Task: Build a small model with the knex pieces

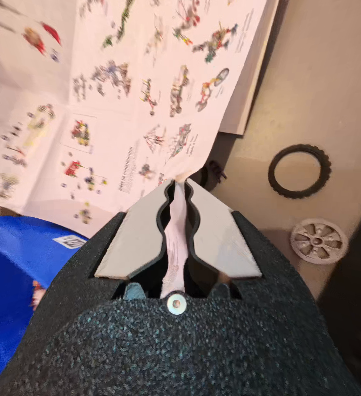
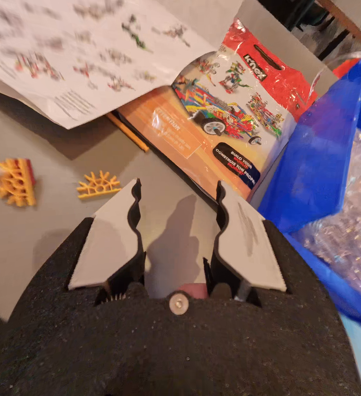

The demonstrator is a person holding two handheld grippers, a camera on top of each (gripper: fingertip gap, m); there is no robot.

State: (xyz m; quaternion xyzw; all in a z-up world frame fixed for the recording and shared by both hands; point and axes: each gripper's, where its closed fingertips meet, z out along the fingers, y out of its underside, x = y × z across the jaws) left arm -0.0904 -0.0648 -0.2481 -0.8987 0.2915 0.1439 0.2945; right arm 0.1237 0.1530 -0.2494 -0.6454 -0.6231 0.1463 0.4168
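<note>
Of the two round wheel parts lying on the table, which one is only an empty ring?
The black tyre, the one farther from the left gripper. The table shows through its centre, while the grey wheel nearer the camera has spokes and a hub.

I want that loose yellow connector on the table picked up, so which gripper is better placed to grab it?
Right. The right gripper is open and empty, low over the table, with the yellow connector just beyond its left fingertip. The left gripper is shut on the instruction sheet.
</note>
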